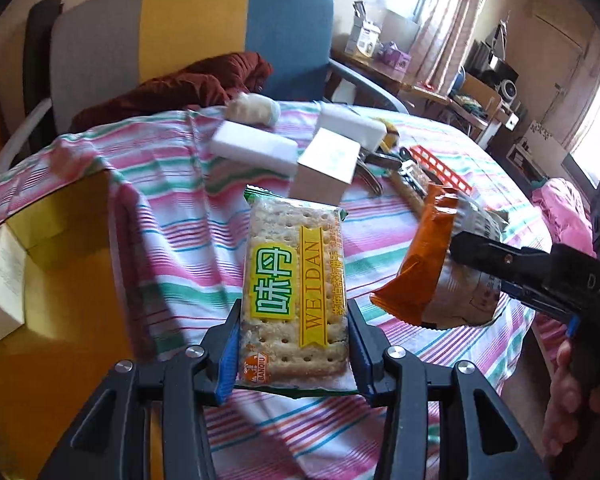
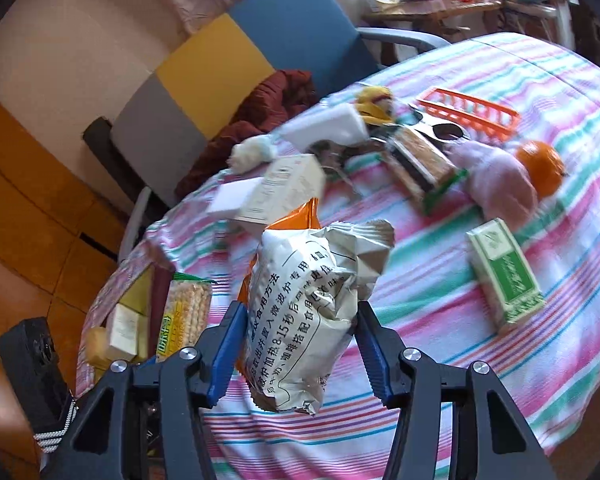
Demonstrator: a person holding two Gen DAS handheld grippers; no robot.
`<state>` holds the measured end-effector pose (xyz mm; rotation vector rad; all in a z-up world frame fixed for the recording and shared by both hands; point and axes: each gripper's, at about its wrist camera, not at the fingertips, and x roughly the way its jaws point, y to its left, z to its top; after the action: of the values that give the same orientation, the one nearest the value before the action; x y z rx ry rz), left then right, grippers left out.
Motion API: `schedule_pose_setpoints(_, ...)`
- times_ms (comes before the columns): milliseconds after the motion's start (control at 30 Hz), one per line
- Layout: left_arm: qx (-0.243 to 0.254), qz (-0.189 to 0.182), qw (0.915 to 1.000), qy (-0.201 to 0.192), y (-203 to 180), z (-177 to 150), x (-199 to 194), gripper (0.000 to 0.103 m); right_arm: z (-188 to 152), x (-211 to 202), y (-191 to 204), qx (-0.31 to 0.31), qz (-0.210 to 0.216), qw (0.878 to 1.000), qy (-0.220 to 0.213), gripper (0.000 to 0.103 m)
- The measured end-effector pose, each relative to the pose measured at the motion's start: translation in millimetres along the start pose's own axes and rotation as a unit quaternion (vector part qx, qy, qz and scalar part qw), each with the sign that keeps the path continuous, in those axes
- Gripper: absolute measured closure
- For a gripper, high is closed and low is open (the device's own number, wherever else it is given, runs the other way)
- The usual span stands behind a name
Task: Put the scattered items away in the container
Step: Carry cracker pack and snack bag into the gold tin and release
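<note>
The left claw (image 1: 294, 354) is closed on a clear-and-green packet of square crackers (image 1: 294, 300), its blue-padded fingers (image 1: 228, 364) pressing both long edges of the packet near its lower end; the packet is held clear of the pink, green and white striped cloth (image 1: 188, 216) that covers the tabletop. The right claw (image 2: 298, 354) grips a crumpled silver-and-orange foil snack pouch (image 2: 312, 312) between its blue pads, the pouch standing upright and raised above the cloth. In the left wrist view the same pouch appears at the right, held by the black right claw, with part of a hand (image 1: 564, 392) behind it. The yellow open container (image 1: 56, 216) sits at the left edge of the tabletop, below cloth level, with a white rectangular box (image 1: 0, 284) already inside. Items on the cloth include two white foam blocks (image 1: 256, 148), a pale cardboard box (image 1: 324, 168), an orange plastic rack (image 2: 468, 114), an orange fruit (image 2: 540, 168), a green-and-white carton (image 2: 504, 274), a second wrapped cracker pack (image 2: 418, 162) and a pink soft object (image 2: 500, 182). A grey, yellow and blue chair (image 1: 180, 40) stands behind the tabletop.
</note>
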<state>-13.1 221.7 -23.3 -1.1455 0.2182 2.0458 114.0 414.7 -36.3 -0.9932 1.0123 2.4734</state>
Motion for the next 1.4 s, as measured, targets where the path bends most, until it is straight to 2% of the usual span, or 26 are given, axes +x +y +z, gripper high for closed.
schedule_pose_setpoints(233,-0.05,0.033,0.9977,-0.033,53,-11,-47,0.056,2,12,65,-0.062,0.05,0.997,0.015,0.05)
schedule_pose_setpoints(433,-0.109,0.075,0.9903,-0.043,115,-35,-77,0.057,-12,47,148,-0.146,0.093,0.983,0.057,0.05)
schedule_pose_setpoints(600,-0.163,0.109,0.9799,-0.034,171,-57,-91,0.056,-27,82,199,-0.198,0.11,0.97,0.088,0.05)
schedule_pose_setpoints(767,-0.19,0.142,0.9712,-0.023,212,-69,-96,0.056,-33,128,238,-0.235,0.112,0.959,0.114,0.05)
schedule_pose_setpoints(833,-0.19,0.157,0.9691,-0.006,224,-71,-91,0.056,-34,149,251,-0.243,0.123,0.954,0.128,0.05)
schedule_pose_setpoints(933,-0.212,0.169,0.9621,0.032,242,-78,-80,0.054,-39,183,260,-0.239,0.139,0.948,0.156,0.042)
schedule_pose_setpoints(967,-0.225,0.164,0.9597,0.037,247,-80,-80,0.051,-40,188,260,-0.234,0.13,0.95,0.16,0.032)
schedule_pose_setpoints(1000,-0.236,0.159,0.9579,0.036,249,-83,-81,0.049,-40,187,257,-0.228,0.124,0.953,0.156,0.029)
schedule_pose_setpoints(1067,-0.237,0.157,0.9582,0.029,247,-85,-84,0.047,-36,179,248,-0.213,0.121,0.958,0.146,0.028)
schedule_pose_setpoints(1133,-0.231,0.162,0.959,0.028,244,-87,-85,0.047,-33,171,242,-0.208,0.113,0.961,0.144,0.032)
schedule_pose_setpoints(1267,-0.233,0.157,0.9596,0.021,240,-90,-87,0.047,-31,165,238,-0.219,0.08,0.961,0.148,0.056)
schedule_pose_setpoints(1400,-0.229,0.173,0.9577,0.025,246,-90,-89,0.048,-37,178,231,-0.207,0.065,0.96,0.175,0.071)
